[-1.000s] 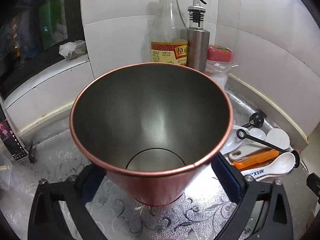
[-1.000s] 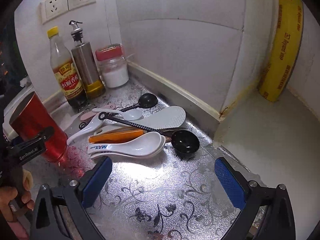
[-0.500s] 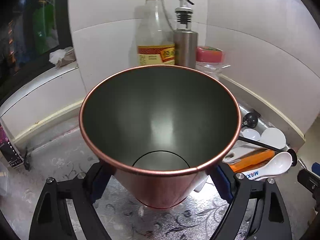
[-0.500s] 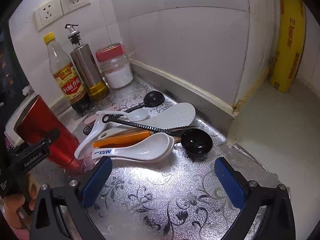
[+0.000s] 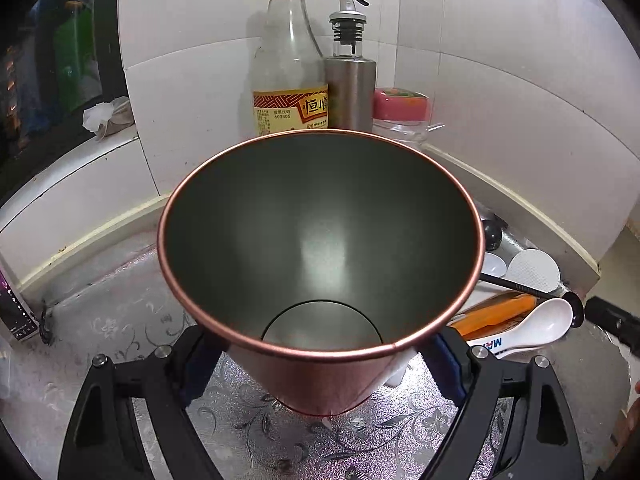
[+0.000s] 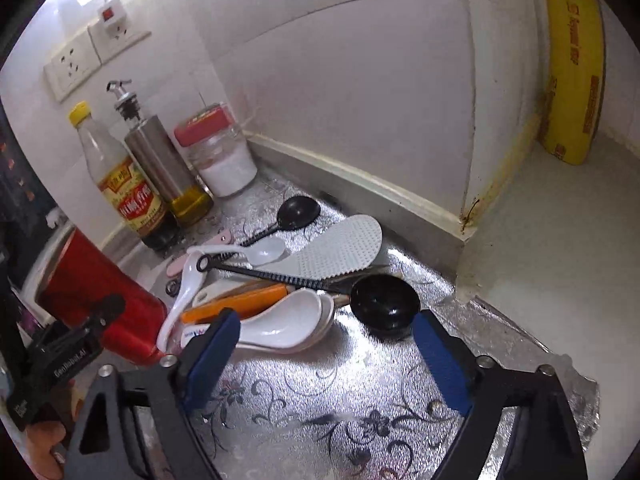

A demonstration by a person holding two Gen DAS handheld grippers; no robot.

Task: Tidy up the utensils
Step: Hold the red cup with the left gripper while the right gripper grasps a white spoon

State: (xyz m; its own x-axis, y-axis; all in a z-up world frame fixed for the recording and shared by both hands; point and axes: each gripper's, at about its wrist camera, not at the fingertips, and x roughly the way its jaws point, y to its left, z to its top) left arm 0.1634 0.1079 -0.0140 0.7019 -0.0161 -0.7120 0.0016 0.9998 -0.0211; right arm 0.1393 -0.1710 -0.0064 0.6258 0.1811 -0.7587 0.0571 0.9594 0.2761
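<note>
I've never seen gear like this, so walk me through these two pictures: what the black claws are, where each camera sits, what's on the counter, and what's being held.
No robot here: a person holds a two-fingered clamp in each hand, each with a camera looking along its fingers. One picture comes from the left gripper, which is shut on a red cup that is empty inside. The other comes from the right gripper, closing with nothing between its fingers, just in front of a pile of utensils: white spoons, black scoops, a rice paddle. Bottles and a jar stand against the wall.
</note>
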